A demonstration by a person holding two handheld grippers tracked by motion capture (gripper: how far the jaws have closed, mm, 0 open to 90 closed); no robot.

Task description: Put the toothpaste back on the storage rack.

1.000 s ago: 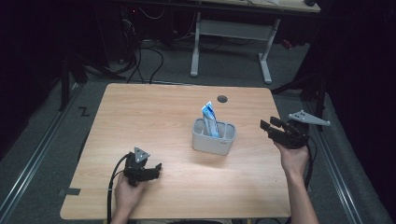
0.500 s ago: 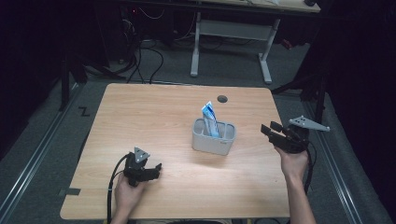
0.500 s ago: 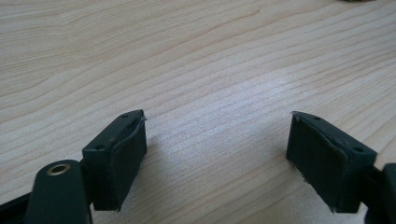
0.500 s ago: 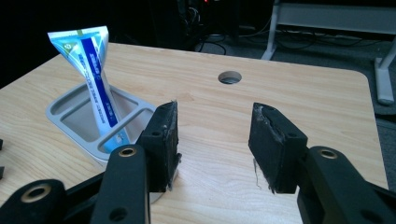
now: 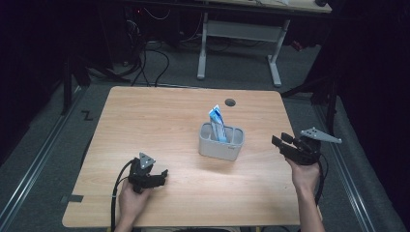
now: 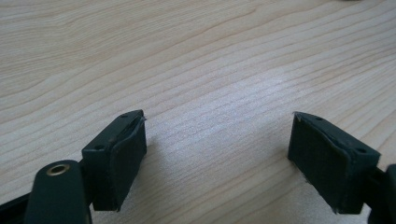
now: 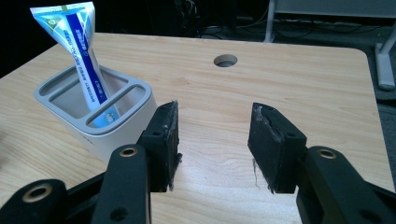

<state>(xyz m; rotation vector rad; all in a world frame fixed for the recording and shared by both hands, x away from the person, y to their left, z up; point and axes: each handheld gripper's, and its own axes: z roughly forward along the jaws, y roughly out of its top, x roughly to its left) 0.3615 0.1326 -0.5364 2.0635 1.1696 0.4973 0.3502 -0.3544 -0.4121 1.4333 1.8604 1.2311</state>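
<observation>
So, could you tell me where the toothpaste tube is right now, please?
In the high view the toothpaste tube stands tilted in the grey holder right of the table's centre, below the cable hole.

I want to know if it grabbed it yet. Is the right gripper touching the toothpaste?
Apart. In the high view bare table lies between the right gripper and the toothpaste, which stands in the holder. Nothing sits between its jaws in the right gripper view.

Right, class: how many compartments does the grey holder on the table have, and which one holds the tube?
3. The holder has a narrow slot at its far side, a middle slot holding the toothpaste tube, and a near slot that looks empty, though its floor is partly hidden.
</observation>
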